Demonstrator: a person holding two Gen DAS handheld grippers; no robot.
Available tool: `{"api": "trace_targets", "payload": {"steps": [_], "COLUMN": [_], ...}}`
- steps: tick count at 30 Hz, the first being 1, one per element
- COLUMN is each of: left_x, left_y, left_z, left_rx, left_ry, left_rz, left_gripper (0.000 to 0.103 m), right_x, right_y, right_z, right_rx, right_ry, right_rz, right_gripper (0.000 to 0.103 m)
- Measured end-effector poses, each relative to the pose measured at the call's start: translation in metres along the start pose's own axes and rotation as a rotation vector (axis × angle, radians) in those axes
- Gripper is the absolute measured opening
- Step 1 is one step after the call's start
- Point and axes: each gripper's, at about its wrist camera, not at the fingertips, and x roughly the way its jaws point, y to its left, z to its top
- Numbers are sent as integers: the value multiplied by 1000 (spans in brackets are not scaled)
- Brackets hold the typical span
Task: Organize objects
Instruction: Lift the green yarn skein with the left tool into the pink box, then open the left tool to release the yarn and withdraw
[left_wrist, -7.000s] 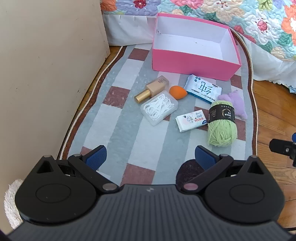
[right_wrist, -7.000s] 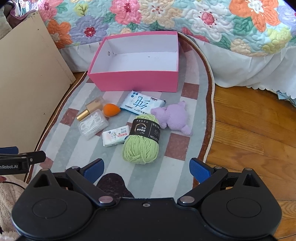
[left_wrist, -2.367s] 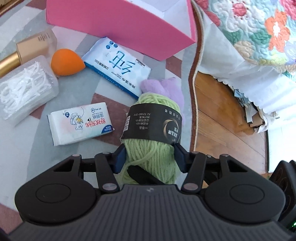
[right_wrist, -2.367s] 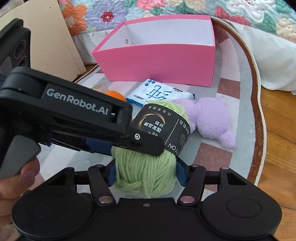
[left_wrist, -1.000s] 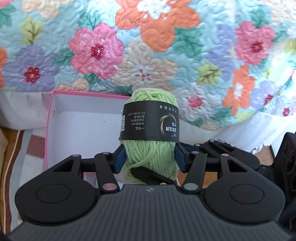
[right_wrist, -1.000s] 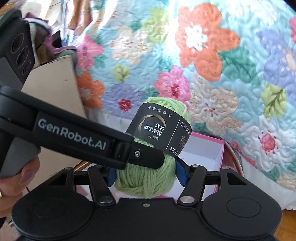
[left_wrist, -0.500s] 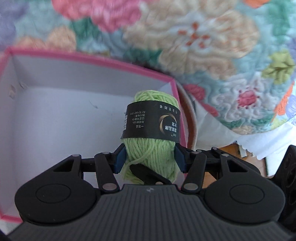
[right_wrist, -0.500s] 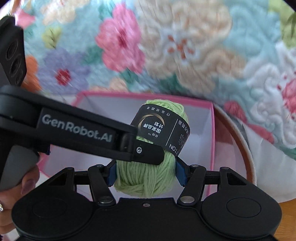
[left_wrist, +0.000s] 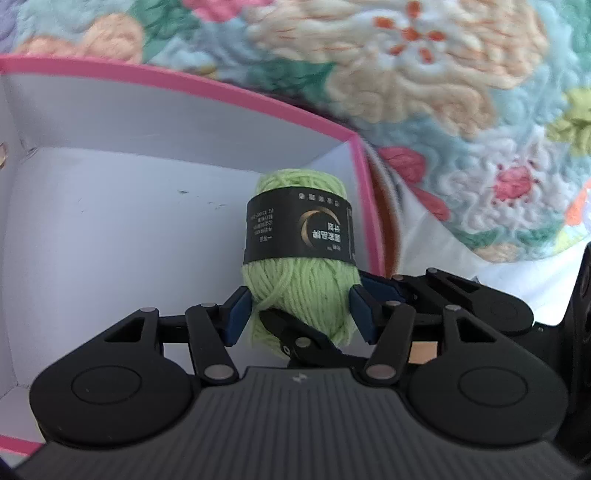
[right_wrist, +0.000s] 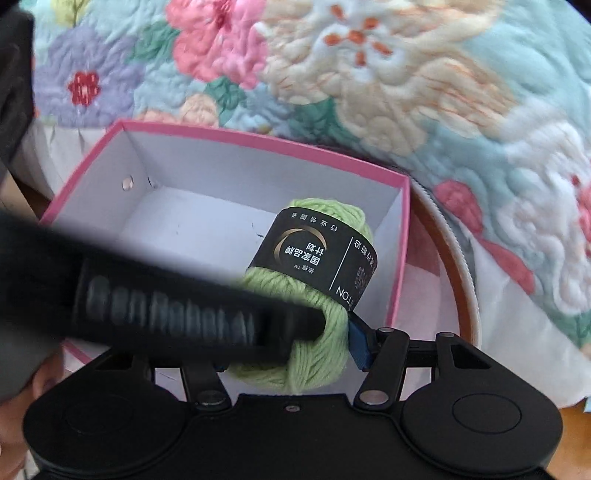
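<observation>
A pink box (left_wrist: 258, 98) with a white inside is seen open-topped on the floor, against a flowered quilt (left_wrist: 424, 85) that hangs behind it. One thing only is seen inside: a green yarn ball (left_wrist: 301, 291) with a black paper band (left_wrist: 299, 225) round its middle, placed at the right end of the box, near the right wall. Whether the ball rests on the box bottom cannot be told. The rest of the white bottom is seen bare but for a few small dark marks.

The ball is gripped from two sides. The left hand-held gripper (left_wrist: 299, 314) is seen with its blue pads against the lower part of the ball, left and right; its jaws have just been opening a little, with the yarn between them and the pads touching it. The right hand-held gripper (right_wrist: 291, 345) is closed on the same ball (right_wrist: 314, 332), and its jaws have just been closing; one blue pad is seen pressed to the yarn's right side, while the other is hidden behind the blurred black body of the left gripper, which crosses the right wrist view.

A small round hole (right_wrist: 127, 182) is noted in the box's left end wall. Part of a person's hand (right_wrist: 44, 373) is seen at the lower left of the right wrist view.
</observation>
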Motion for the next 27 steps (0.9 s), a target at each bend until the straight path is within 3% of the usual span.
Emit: {"api": "trace_targets", "payload": {"steps": [3,7,11,13,16,17,24,27], "left_x": [1,5,19,25,29,29,23,18], "left_y": [13,27,29,27,25,23,25,23], "left_z": [3,9,12,11,12,13,19,17], "left_rx": [-31,-76,-83,-80,-103,-102,-130,-96], "left_ry": [-7,5,41,44,41,31,5,14], "left_rz": [13,-22,7,5,-17,-9,8,56], "left_gripper": [55,38,27,25,24,24,23,24], "right_x": [13,23,12,3,2,5,19,19], "right_y": [6,10,-1,-2,5,6,10,7], "right_z": [3,2,-4,-9,-16,-17,-18,-17], "right_rx": [-10,-45,-23,-53,-131,-146,-186,-191], "right_ry": [21,37,33,23,40,46,-5,-25], "right_rz": [2,-37,37,76,59,42,-40,-39], "right_gripper": [62,65,68,61,38,35,32,31]}}
